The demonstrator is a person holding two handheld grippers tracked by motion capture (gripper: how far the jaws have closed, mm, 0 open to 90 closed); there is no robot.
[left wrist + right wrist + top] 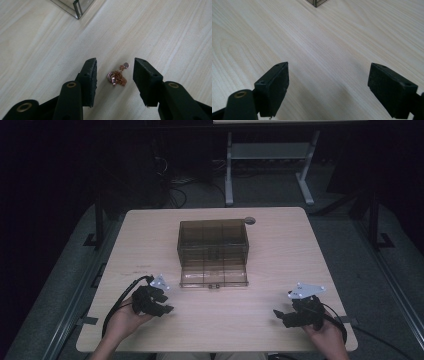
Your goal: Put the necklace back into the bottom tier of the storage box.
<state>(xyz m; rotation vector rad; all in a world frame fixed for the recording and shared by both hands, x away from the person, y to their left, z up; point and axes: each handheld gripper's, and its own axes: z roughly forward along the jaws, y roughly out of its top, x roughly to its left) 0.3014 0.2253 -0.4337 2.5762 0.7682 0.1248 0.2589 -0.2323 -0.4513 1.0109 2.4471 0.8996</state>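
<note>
At the centre of the table [280, 250] sits a smoky clear box [213, 247], lid folded toward the frame's bottom. Lower left, the left gripper [115, 72] holds its fingers [90, 75] released around a small rose-gold chain [118, 77] lying on the wood; lower right, the right gripper [328, 82] is spread wide over bare wood.

No readable text, label, brand, number or sign is showing anywhere around the clear compartment box [213, 251], on the table [280, 270] or beyond it.

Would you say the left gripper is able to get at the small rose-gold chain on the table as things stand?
Probably yes: the left gripper is open, its jaws flank the chain, which lies bunched on the bare table, with nothing between them.
</note>
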